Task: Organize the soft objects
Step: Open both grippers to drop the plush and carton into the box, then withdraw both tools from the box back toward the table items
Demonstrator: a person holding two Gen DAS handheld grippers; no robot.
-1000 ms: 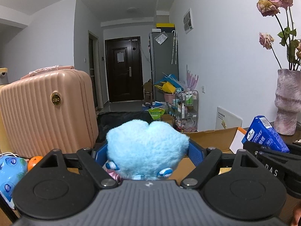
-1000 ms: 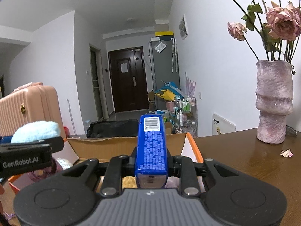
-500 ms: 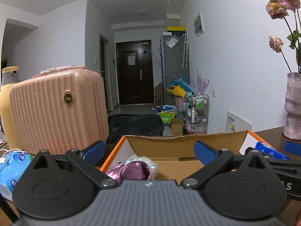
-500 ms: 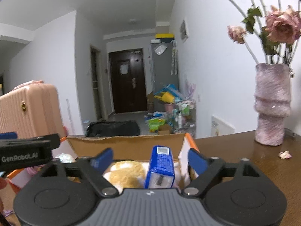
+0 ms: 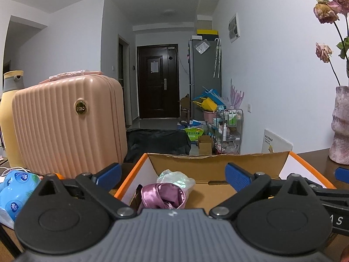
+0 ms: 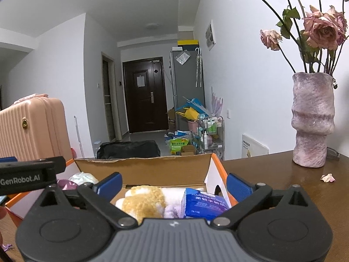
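An open cardboard box with an orange rim (image 5: pixel 133 170) (image 6: pixel 214 163) stands on the brown table. My left gripper (image 5: pixel 173 173) is open and empty above its left part, over a purple satin bundle (image 5: pixel 163 196) and a pale green packet (image 5: pixel 176 176). My right gripper (image 6: pixel 173 182) is open and empty above its right part. Below it lie a blue tissue pack (image 6: pixel 205 203) and a yellow-and-white plush (image 6: pixel 144 200). The blue plush is out of sight.
A pink suitcase (image 5: pixel 65 126) stands left of the box, with a yellow bottle (image 5: pixel 8 120) and a blue-and-white pack (image 5: pixel 15 187) beside it. A pink vase of dried roses (image 6: pixel 312 120) stands on the table at the right, a fallen petal (image 6: pixel 327 177) near it.
Both grippers opened. The left let go of the blue plush and the right let go of the blue tissue pack, which now lies flat in the box. Both grippers have risen slightly.
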